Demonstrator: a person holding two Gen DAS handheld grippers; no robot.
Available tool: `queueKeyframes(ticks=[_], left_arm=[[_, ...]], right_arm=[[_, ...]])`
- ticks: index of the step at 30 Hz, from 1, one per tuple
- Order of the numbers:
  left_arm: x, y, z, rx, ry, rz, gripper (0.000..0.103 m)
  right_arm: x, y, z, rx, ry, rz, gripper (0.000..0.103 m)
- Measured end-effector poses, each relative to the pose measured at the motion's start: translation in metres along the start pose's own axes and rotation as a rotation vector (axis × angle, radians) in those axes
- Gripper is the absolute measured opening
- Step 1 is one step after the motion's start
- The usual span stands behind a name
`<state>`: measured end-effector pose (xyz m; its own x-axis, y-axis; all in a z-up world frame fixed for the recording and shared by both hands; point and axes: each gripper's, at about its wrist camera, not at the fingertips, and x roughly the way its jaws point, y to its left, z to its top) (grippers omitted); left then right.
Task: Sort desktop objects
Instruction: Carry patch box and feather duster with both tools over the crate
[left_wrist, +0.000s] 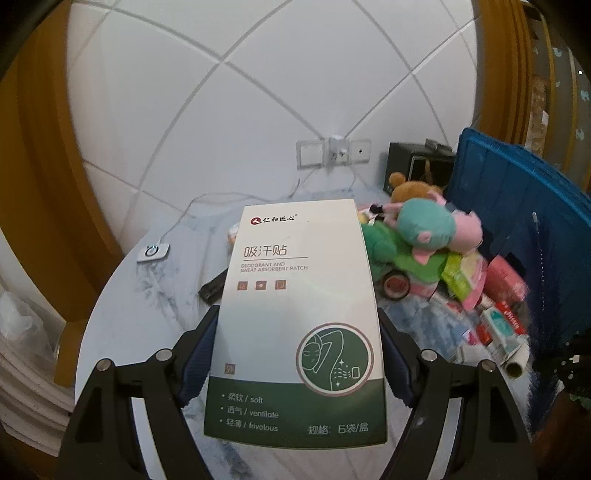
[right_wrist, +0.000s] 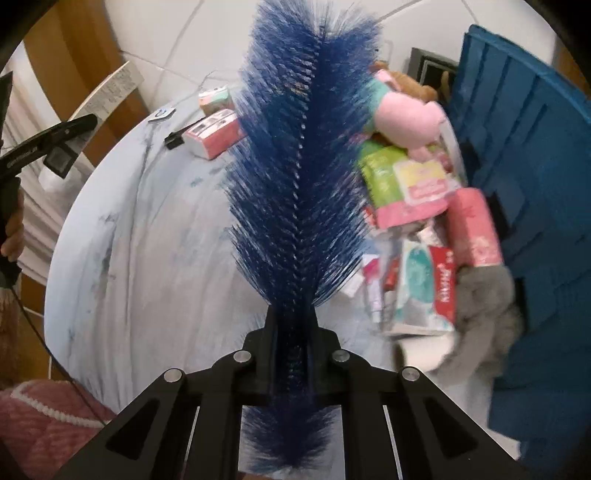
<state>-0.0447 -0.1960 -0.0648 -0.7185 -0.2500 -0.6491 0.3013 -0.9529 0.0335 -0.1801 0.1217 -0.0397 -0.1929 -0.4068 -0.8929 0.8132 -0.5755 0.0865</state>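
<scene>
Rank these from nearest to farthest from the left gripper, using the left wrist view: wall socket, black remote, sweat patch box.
1. Sweat patch box: clamped in the left gripper.
2. Black remote: on the table, just beyond the box's left edge.
3. Wall socket: on the tiled wall behind the table.
</scene>
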Motion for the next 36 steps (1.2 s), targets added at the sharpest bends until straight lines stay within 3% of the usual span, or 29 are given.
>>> queueKeyframes(ticks=[6,15,30,36], left_arm=[[-0.007,-0.039,0.024,0.020,-0.046,-0.045,0.078],[-0.009,-0.136,0.067,0.065,-0.111,-0.147,0.078],[0.002,-0.314,0.158,0.188,-0.213,-0.274,0.078],[0.004,-0.388,0.185,0.238,-0.240,-0.340,0.078]], right_arm=[[-0.036,-0.014,0.012,-0.028,-0.030,-0.003,0.011],[-0.098,-0.056,0.027,-0.013,-0.078,0.014,0.011],[-0.234,-0.216,0.057,0.176,-0.224,0.072,0.011],[-0.302,-0.273,0.068,0.202,-0.349,0.082,0.011]])
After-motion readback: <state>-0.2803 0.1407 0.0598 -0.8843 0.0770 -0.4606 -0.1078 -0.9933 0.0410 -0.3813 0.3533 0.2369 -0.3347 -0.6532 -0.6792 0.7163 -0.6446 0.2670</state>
